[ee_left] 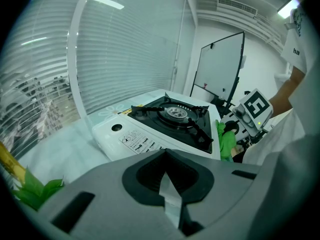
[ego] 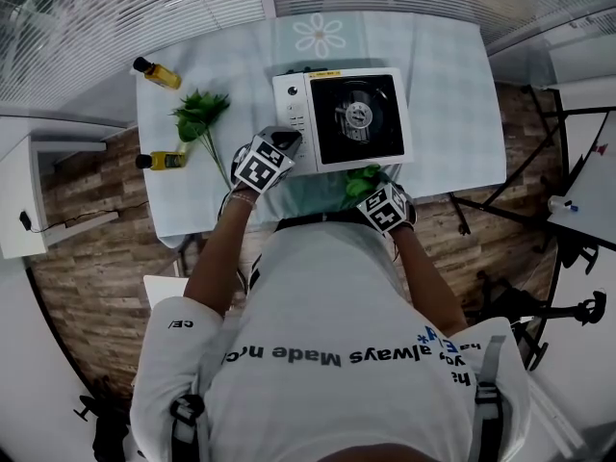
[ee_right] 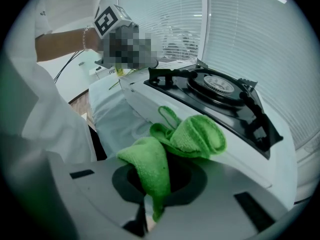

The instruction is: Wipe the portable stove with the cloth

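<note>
- The right gripper (ee_right: pixel 152 196) has its fingers pinched on a fold of the green cloth (ee_right: pixel 192 134); the rest of the cloth bunches at the near white edge of the portable stove (ee_right: pixel 215 96).
- The left gripper (ee_left: pixel 166 166) has its fingers pressed together, nothing between them, and is near the stove's control-panel end.
- The stove sits on the pale tabletop (ego: pixel 443 85), with a leafy sprig (ego: pixel 197 115) to its left.

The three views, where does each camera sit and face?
Head view: on the head, looking down at the stove; torso and arms show.
Left gripper view: on the left gripper, facing across the stove; shut jaws show.
Right gripper view: on the right gripper, facing the stove's front; jaws clamp the cloth.
Both gripper views show the other gripper.
</note>
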`<state>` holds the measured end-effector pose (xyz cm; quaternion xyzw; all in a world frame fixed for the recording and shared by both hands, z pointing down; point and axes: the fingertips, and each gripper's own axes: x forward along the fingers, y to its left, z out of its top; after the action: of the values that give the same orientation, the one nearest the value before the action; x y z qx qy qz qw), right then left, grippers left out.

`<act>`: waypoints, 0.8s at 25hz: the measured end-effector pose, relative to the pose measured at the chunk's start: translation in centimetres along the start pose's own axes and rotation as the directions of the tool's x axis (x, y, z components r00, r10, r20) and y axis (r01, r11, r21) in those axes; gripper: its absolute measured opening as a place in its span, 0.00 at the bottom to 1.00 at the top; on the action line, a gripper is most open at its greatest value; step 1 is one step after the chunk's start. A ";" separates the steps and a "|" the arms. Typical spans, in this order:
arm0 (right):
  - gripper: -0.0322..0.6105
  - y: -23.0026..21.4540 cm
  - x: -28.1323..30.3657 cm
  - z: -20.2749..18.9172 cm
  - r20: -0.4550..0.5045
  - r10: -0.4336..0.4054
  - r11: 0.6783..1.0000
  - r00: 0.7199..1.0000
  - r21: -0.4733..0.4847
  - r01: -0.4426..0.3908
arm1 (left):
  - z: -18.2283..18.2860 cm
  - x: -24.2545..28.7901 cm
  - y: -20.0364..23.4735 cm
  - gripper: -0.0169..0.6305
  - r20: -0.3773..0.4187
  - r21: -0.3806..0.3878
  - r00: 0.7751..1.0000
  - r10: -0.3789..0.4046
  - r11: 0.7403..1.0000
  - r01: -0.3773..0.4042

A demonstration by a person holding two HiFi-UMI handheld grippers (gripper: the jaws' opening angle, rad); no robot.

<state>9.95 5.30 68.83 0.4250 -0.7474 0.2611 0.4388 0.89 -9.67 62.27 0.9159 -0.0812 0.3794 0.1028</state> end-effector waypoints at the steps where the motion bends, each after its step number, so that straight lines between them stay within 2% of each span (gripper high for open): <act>1: 0.09 -0.3 -0.1 -0.2 -0.002 -0.004 1.000 1.000 0.006 0.004 | -0.1 0.1 0.1 0.04 -0.003 0.000 1.000 0.000 1.000 0.000; 20: 0.09 -6.7 -3.0 -5.2 -0.032 -0.083 0.991 0.996 0.103 0.086 | 0.0 -0.1 -0.1 0.04 -0.037 -0.019 0.999 0.009 1.000 -0.009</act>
<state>18.74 7.08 68.78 0.4749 -0.7080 0.2871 0.4368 0.87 -9.58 62.16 0.9073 -0.0871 0.3959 0.1113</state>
